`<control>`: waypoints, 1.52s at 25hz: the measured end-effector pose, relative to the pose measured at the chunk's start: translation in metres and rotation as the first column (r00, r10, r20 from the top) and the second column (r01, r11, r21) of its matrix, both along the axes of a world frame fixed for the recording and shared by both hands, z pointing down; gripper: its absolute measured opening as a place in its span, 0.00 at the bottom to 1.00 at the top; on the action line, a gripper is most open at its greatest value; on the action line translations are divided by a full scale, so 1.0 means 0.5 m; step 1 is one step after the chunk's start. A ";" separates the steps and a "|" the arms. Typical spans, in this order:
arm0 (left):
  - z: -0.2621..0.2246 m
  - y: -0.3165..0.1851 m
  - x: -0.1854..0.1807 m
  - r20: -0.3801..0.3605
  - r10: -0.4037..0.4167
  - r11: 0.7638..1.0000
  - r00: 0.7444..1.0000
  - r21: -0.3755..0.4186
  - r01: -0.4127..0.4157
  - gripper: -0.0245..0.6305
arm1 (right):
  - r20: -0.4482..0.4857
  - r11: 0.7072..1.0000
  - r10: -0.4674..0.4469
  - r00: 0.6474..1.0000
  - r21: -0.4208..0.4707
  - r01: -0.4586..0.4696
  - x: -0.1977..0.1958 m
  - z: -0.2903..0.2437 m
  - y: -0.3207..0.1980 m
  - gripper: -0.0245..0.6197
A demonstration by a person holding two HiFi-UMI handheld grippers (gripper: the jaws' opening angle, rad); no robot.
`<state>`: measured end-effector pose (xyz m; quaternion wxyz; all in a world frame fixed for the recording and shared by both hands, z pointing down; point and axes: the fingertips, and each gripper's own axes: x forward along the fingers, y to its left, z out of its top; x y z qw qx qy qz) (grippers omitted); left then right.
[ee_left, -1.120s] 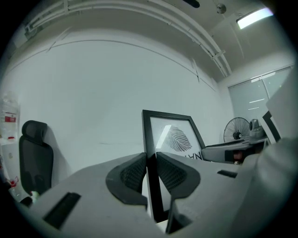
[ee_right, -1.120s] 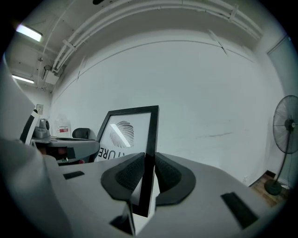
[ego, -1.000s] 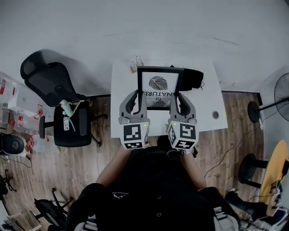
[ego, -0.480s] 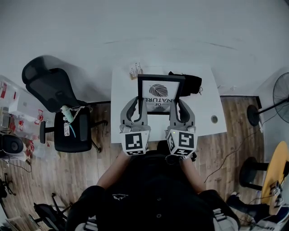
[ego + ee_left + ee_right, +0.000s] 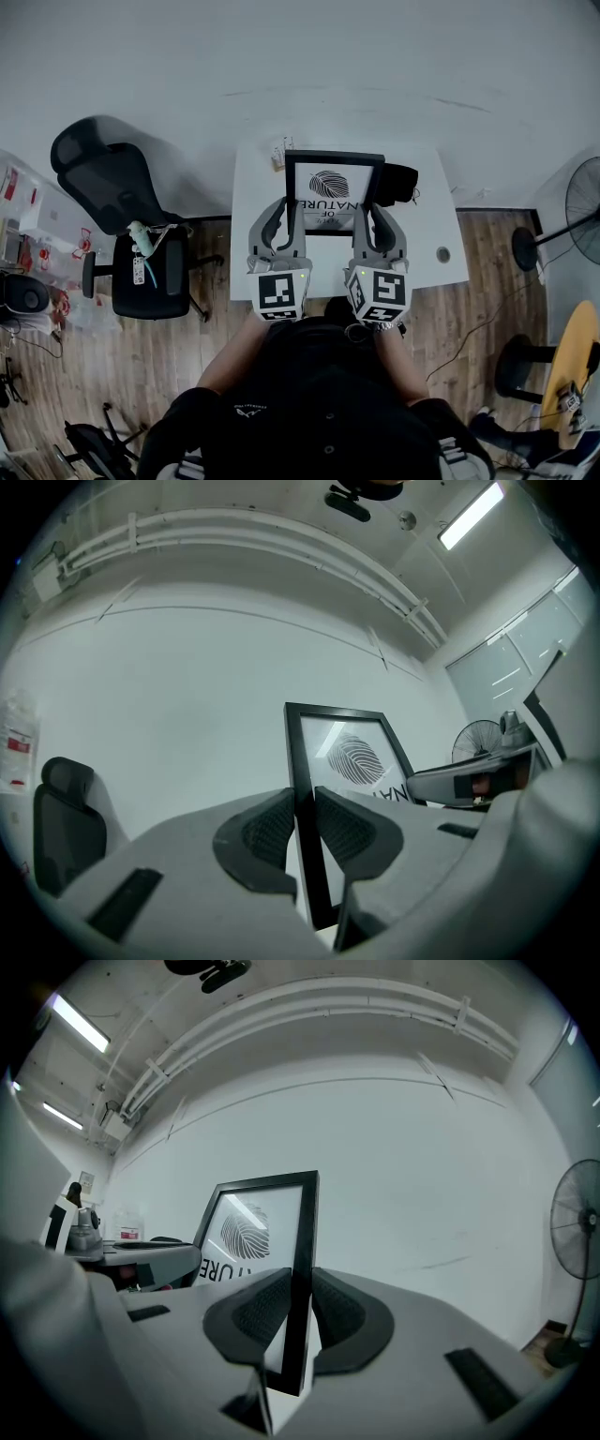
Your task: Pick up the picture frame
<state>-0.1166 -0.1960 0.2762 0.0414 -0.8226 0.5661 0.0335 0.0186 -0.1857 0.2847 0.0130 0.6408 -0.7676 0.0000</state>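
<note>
A black picture frame point(image 5: 333, 187) with a fingerprint print hangs lifted above the white table point(image 5: 248, 216), held between both grippers. My left gripper point(image 5: 289, 208) is shut on the frame's left bar; its ribbed pads point(image 5: 272, 829) press that bar point(image 5: 305, 789) from both sides. My right gripper point(image 5: 369, 210) is shut on the right bar point(image 5: 302, 1269), which its pads point(image 5: 258, 1307) clamp. The frame stands upright in both gripper views, with its top edge against the white wall.
A small box point(image 5: 279, 148) sits at the table's far left corner and a black object point(image 5: 398, 180) at the far right. A black office chair point(image 5: 117, 202) stands left of the table, a fan point(image 5: 581, 211) at the right, a round yellow table point(image 5: 572, 366) lower right.
Both grippers have risen with the frame between them. The frame has tipped more upright, so it looks shorter from the head view.
</note>
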 end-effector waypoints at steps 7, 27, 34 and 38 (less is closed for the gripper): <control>-0.070 -0.002 0.020 -0.005 0.031 0.997 1.000 0.064 -0.031 0.15 | 0.002 0.998 0.033 0.999 0.059 -0.033 0.020 -0.067 0.007 0.14; -0.129 0.008 0.023 -0.020 0.068 0.993 0.997 0.102 -0.066 0.15 | -0.003 0.993 0.051 0.999 0.108 -0.050 0.023 -0.137 0.022 0.14; -0.097 0.013 0.017 -0.019 0.064 0.996 0.998 0.071 -0.062 0.15 | 0.003 0.996 0.054 0.999 0.067 -0.054 0.016 -0.098 0.028 0.14; -0.090 0.012 0.024 -0.016 0.067 0.996 0.998 0.064 -0.065 0.15 | 0.005 0.997 0.057 0.998 0.058 -0.057 0.023 -0.091 0.027 0.14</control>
